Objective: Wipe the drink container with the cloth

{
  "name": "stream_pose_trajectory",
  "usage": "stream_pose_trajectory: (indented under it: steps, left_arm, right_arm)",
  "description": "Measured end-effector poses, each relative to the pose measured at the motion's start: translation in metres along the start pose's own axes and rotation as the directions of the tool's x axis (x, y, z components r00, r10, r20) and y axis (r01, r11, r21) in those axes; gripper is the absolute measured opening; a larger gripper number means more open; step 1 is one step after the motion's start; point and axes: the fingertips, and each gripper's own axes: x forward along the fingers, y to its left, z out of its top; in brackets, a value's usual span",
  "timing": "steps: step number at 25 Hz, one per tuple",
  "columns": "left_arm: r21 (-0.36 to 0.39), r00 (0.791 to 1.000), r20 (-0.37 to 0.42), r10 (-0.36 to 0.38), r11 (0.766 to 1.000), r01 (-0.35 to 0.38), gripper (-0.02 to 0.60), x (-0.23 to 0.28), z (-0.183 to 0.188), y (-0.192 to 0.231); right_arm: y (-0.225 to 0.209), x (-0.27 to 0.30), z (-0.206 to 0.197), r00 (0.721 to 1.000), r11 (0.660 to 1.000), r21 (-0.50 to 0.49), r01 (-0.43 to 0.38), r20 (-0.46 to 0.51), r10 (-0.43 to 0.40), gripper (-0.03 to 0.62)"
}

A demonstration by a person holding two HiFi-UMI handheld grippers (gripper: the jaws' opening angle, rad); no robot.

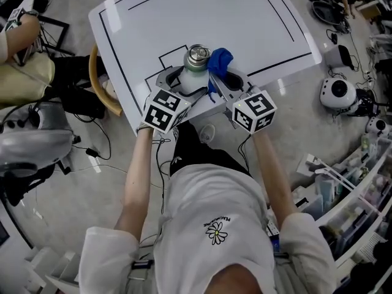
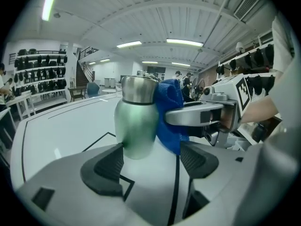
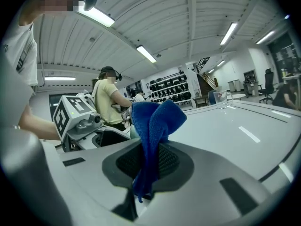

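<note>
Standing at the near edge of the white bench (image 1: 184, 17), we hold one tool in each hand, both reaching toward the drink container (image 1: 196, 62), with their marker cubes toward us. The container is a pale green bottle with a steel cap, upright on the bench near its front edge, beside a black-outlined square. Our left claw (image 2: 150, 163) is released: its two dark pads stand apart with the bottle's base between them. The left pad (image 2: 104, 167) sits right against the bottle's lower side, though we cannot tell whether it truly touches, and the other pad is clear of the bottle. Our right claw (image 3: 148, 163) is clenched on the blue cloth (image 3: 154, 124), pinching its lower part so that the rest rises above the pads in a folded bunch. In the left gripper view the cloth lies pressed against the bottle's right side, from just under the cap down to the body, with the right tool's grey arm behind it. From above, the cloth sits just right of the cap, touching the bottle.
</note>
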Motion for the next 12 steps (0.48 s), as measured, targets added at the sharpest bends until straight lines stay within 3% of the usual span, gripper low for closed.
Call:
stream_pose_trajectory:
  steps: [7, 12]
  left_arm:
    - [-0.002, 1.0, 0.007, -0.023, 1.0, 0.023, 0.365, -0.007, -0.005, -0.015]
    - [0.011, 0.999, 0.03, 0.015, 1.0, -0.015, 0.365, -0.008, 0.005, 0.01]
  right_arm:
    - [0.015, -0.002, -0.002, 1.0, 0.999, -0.019, -0.03, -0.012, 0.029, 0.043]
    - [0.012, 0.0, -0.001, 1.0, 0.999, -0.019, -0.026, -0.015, 0.026, 0.042]
